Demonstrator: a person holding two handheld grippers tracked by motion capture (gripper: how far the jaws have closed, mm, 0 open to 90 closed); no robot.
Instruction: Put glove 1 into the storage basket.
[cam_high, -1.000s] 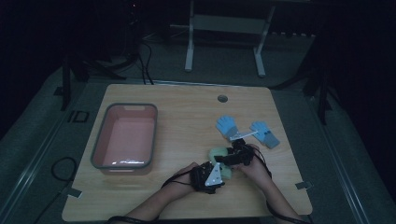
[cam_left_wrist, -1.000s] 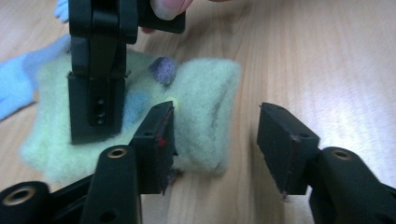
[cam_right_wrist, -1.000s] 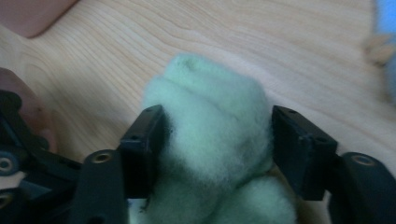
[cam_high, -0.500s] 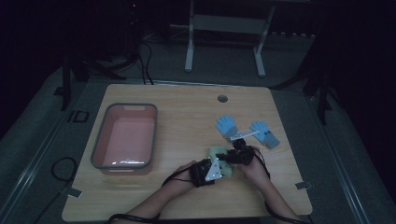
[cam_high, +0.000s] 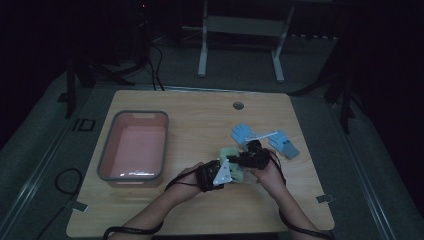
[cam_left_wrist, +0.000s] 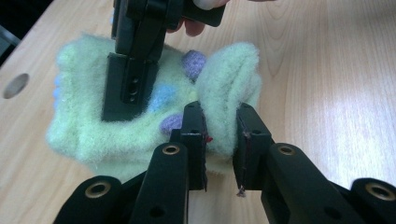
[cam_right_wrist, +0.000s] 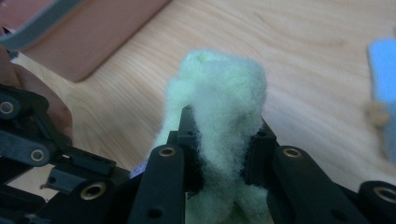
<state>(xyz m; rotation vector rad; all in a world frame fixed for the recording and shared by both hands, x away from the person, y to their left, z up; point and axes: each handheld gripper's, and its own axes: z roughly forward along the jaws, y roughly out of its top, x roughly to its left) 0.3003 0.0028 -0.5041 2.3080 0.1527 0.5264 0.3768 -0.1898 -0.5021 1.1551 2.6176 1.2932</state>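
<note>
My forearms reach in side by side. My left gripper (cam_left_wrist: 220, 133) has its jaws clamped tight; my right gripper (cam_right_wrist: 223, 135), jaws just closing, pinches too. Both grippers sit close together, facing each other.

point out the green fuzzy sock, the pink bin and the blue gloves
green fuzzy sock (cam_left_wrist: 116, 135), left gripper view, on its flat body
pink bin (cam_high: 106, 150), high view, on its left grey rim
blue gloves (cam_high: 242, 133), high view, on the left glove's palm
</note>
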